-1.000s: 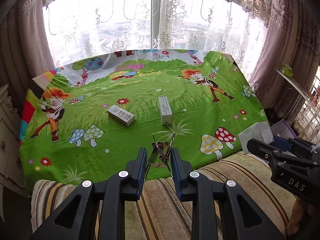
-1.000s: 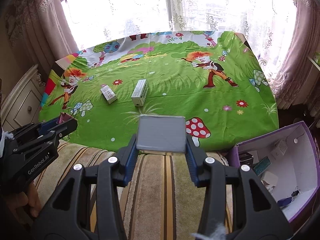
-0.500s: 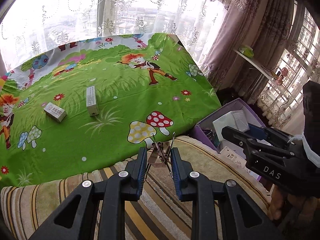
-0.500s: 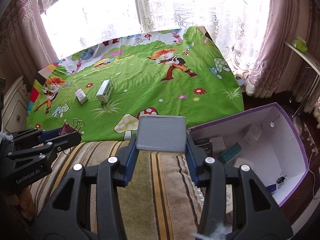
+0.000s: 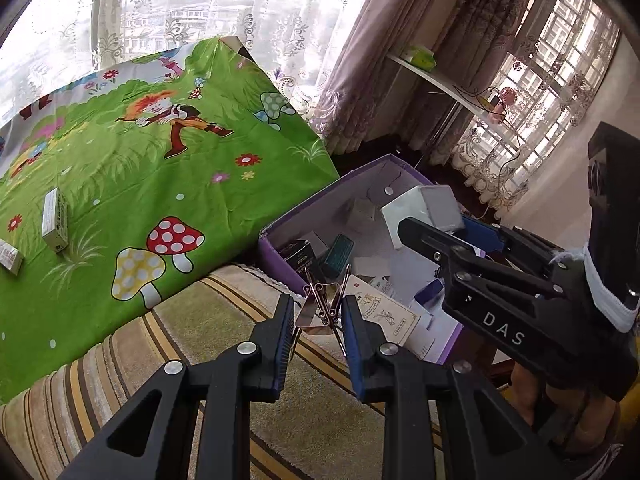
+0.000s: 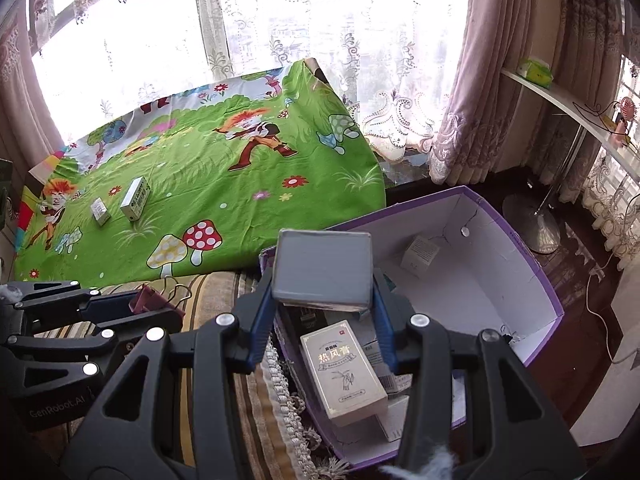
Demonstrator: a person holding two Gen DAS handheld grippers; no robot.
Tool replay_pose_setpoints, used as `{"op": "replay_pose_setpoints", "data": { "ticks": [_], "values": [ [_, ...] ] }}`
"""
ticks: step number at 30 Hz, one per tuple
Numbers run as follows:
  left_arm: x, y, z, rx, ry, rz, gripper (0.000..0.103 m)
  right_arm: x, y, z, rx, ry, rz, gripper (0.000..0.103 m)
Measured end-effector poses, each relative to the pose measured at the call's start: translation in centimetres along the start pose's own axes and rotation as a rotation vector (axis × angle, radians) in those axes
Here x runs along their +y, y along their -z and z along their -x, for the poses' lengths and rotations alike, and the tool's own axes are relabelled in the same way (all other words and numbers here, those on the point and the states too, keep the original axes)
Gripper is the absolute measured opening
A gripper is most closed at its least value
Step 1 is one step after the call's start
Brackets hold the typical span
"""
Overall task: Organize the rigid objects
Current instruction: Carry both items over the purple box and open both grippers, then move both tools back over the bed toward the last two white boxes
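My left gripper [image 5: 318, 316] is shut on a binder clip [image 5: 320, 308], held over the striped rug at the near-left rim of the purple box [image 5: 280, 256]. In the right wrist view the clip [image 6: 150, 300] looks maroon in the left gripper [image 6: 160, 304]. My right gripper [image 6: 324, 276] is shut on a grey-topped white box [image 6: 322, 268], held above the purple box [image 6: 536, 280]; it also shows in the left wrist view [image 5: 424, 216]. Two small cartons [image 6: 136, 198] [image 6: 100, 211] lie on the green cartoon cloth [image 6: 240, 184].
The purple box holds several small cartons, among them a cream carton with Chinese text [image 6: 342, 364] and a white cube [image 6: 418, 256]. A striped rug [image 5: 224, 320] lies between cloth and box. A shelf [image 6: 560, 100] and curtains stand at the right.
Both grippers have swung right from the green cloth towards the purple box, each keeping its load. The right gripper's box is now over the purple box; the clip is at its rim.
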State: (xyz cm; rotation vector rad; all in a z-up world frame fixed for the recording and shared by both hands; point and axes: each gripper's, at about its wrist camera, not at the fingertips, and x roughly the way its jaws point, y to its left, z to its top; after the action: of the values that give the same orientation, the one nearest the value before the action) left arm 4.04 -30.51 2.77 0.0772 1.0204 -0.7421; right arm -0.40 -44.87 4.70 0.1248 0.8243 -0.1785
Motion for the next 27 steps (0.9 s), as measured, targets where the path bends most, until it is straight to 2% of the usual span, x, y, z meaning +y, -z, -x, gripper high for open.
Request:
{"op": "replay_pose_setpoints", "data": {
  "ticks": [8,10,12,14,16,18,21,23,27],
  "values": [
    [-2.0,-0.9,-1.4,0.011,0.062,-0.035,0.027,-2.1,-0.1,0.6,-0.034,0.095,-0.028,0.049],
    [-2.3,-1.0,-1.6,0.012,0.069,-0.043,0.030,-2.3,-0.1,0.7,-0.040,0.114,-0.031,0.049],
    [-2.3,-1.0,-1.6,0.010,0.059,-0.045,0.048,-2.4,-0.2,0.7,-0.041,0.124,-0.033,0.049],
    [-2.2,-1.1,-1.3,-0.003,0.051,-0.038,0.058,-2.5,-0.2,0.7,-0.042,0.129,-0.036,0.051],
    [-2.1,-1.2,-0.9,-0.016,0.037,-0.038,0.061,-2.4,-0.3,0.7,-0.043,0.131,-0.034,0.053],
    [-2.1,-1.3,-0.5,-0.033,0.007,-0.051,0.062,-2.3,-0.3,0.7,-0.044,0.131,-0.032,0.056],
    [-2.1,-1.3,0.3,-0.073,-0.054,-0.071,0.063,-2.1,-0.4,0.9,-0.052,0.125,-0.033,0.065],
    [-2.2,-1.5,1.0,-0.100,-0.125,-0.094,0.065,-2.0,-0.5,1.1,-0.059,0.114,-0.036,0.075],
    [-1.4,-2.1,2.7,-0.174,-0.240,-0.109,0.072,-1.2,-0.9,1.6,-0.081,0.087,-0.024,0.082]
  ]
}}
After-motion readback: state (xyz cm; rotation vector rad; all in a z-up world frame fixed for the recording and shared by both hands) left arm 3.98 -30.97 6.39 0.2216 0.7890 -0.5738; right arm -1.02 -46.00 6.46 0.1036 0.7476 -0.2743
